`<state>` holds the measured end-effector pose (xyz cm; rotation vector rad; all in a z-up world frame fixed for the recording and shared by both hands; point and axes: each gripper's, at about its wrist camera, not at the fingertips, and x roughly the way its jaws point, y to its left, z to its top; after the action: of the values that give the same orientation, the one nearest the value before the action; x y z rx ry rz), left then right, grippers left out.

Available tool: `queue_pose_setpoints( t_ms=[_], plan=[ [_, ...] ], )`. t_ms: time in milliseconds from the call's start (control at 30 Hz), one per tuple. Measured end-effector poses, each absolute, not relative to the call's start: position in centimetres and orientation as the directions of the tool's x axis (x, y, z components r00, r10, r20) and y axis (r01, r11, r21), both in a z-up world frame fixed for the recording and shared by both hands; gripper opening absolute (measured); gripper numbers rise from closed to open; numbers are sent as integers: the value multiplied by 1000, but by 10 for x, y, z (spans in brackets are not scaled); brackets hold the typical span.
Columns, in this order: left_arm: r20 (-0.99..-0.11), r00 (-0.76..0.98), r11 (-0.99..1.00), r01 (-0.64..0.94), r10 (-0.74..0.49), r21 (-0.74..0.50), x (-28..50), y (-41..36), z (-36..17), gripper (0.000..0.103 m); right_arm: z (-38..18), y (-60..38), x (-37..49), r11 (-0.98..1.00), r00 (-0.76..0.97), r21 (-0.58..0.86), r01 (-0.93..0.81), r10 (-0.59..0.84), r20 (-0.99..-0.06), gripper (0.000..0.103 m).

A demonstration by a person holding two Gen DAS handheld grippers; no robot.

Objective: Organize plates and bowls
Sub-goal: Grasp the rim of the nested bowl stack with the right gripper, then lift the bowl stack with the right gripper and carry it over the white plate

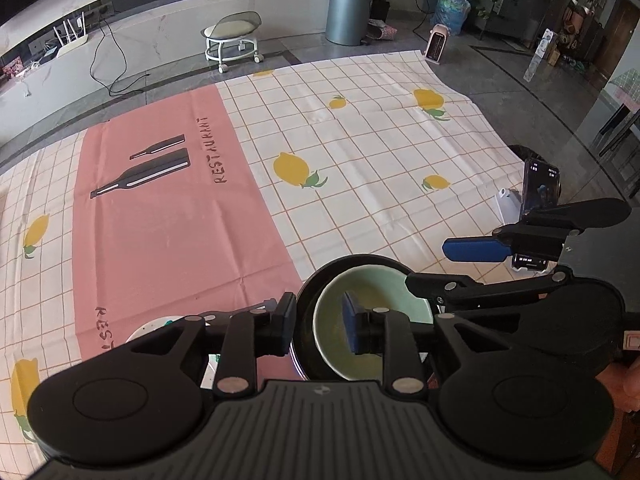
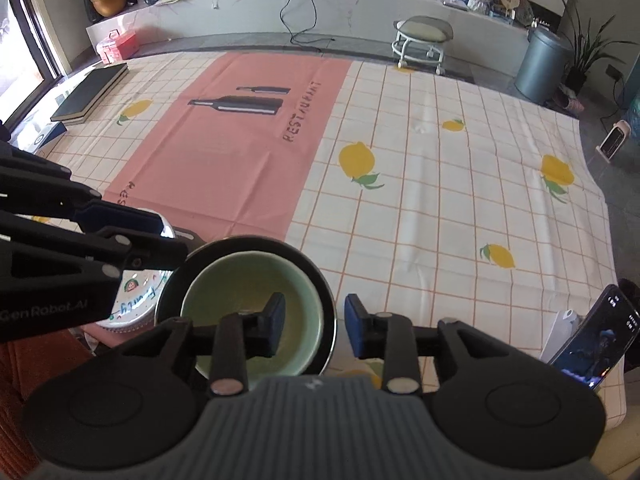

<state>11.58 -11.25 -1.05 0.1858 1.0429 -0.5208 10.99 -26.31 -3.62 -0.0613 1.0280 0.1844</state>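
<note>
The right gripper (image 2: 314,326) hangs with its jaws apart over the rim of a black plate (image 2: 320,276) that carries a pale green bowl (image 2: 248,280); neither pad touches them. The left gripper (image 2: 132,228) reaches in from the left above a white patterned plate (image 2: 134,300). A phone (image 2: 596,340) leans at the lemon-print tablecloth's (image 2: 440,208) right edge.

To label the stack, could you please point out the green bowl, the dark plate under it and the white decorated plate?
green bowl (image 2: 240,280): right wrist view, inner floor.
dark plate (image 2: 316,276): right wrist view, right rim.
white decorated plate (image 2: 136,300): right wrist view, painted face.
</note>
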Motion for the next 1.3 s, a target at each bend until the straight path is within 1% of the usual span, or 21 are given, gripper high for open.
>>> queue_pose_setpoints(
  t_ms=[33, 100, 133, 167, 200, 333, 433, 467, 500, 600, 633, 833, 967, 1133, 1233, 1300],
  plan=[
    [-857, 398, 867, 486, -328, -106, 115, -111, -9, 36, -33, -265, 108, 984, 517, 41, -172, 126, -847, 40],
    [-848, 403, 872, 473, -343, -128, 114, -106, -3, 46, -28, -271, 105, 987, 534, 63, -145, 131, -835, 45],
    [-841, 413, 873, 469, -350, -134, 112, -104, -1, 49, -27, -274, 104, 988, 539, 79, -130, 137, -831, 45],
    [-832, 428, 877, 463, -352, -133, 111, -102, 2, 54, -26, -278, 102, 989, 543, 102, -106, 144, -828, 46],
    [-825, 446, 883, 453, -346, -125, 109, -101, 4, 57, -27, -281, 101, 989, 544, 122, -86, 149, -825, 49],
    [-814, 488, 918, 374, -315, -131, 107, -92, 2, 59, -33, -293, 99, 978, 541, 209, 2, 175, -823, 51],
    [-811, 478, 927, 317, -337, -199, 108, -82, -5, 62, -43, -299, 97, 961, 524, 270, 62, 199, -828, 54],
    [-810, 473, 928, 296, -347, -224, 109, -78, -9, 65, -47, -300, 96, 957, 518, 281, 77, 202, -831, 56],
    [-807, 470, 928, 272, -357, -253, 110, -74, -12, 70, -52, -302, 96, 951, 513, 294, 98, 205, -833, 63],
    [-808, 451, 925, 219, -379, -312, 112, -69, -26, 78, -67, -308, 95, 929, 492, 334, 159, 219, -842, 66],
    [-813, 441, 925, 207, -380, -319, 113, -69, -31, 78, -73, -311, 95, 917, 481, 353, 185, 229, -846, 68],
    [-832, 414, 929, 126, -369, -349, 118, -69, -57, 80, -100, -321, 95, 859, 451, 432, 274, 282, -847, 68],
    [-839, 395, 926, 112, -375, -361, 118, -71, -74, 80, -113, -326, 97, 817, 439, 488, 309, 333, -835, 68],
    [-866, 343, 929, 78, -365, -361, 120, -74, -96, 79, -130, -324, 100, 788, 409, 517, 335, 372, -833, 68],
    [-863, 311, 915, 62, -398, -399, 121, -74, -104, 78, -142, -324, 100, 762, 391, 535, 363, 397, -831, 68],
    [-868, 301, 915, 47, -395, -400, 123, -74, -106, 78, -147, -325, 100, 743, 388, 553, 379, 415, -823, 68]
  ],
)
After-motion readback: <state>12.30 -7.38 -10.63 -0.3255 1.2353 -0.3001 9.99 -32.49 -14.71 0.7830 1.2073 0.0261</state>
